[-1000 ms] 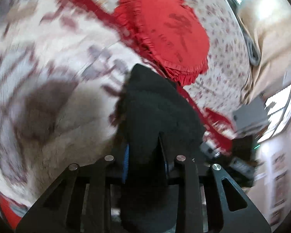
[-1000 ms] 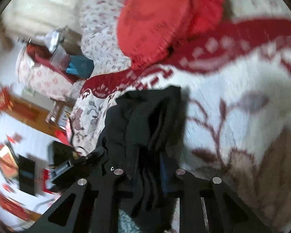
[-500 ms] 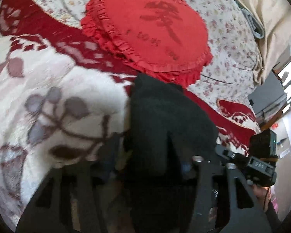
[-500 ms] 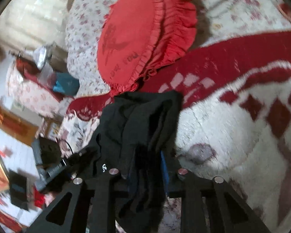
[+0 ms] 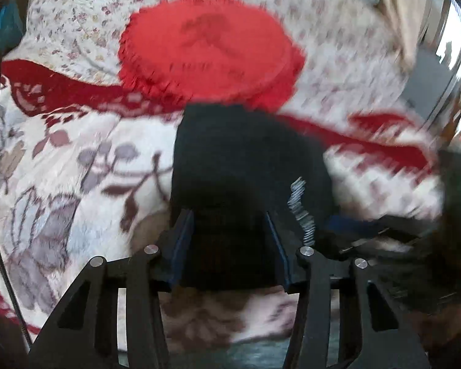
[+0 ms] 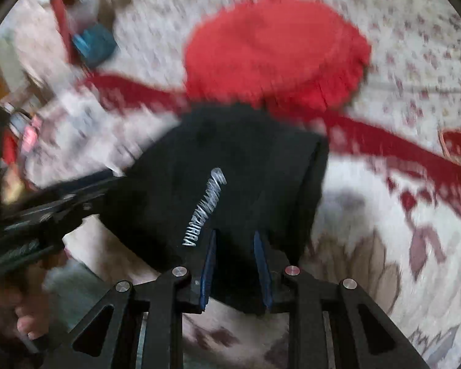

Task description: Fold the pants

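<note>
The black pants lie bunched in a thick fold on the white blanket with its grey flowers and dark red border, just near of the round red cushion that rests on the flowered sheet farther back. The left gripper reaches over the near edge of the pants with the dark cloth filling the gap between its 2 blue-edged fingers; its jaws have just been closing a little and stand partly apart, and through the blur I cannot tell whether the pads press the cloth. The right gripper comes in beside it, its jaws narrow with a fold of the pants between them, next to the white lettering on the fabric; a firm pinch cannot be made out here either. At the left edge of the right view a hand grips a black handle.
</note>
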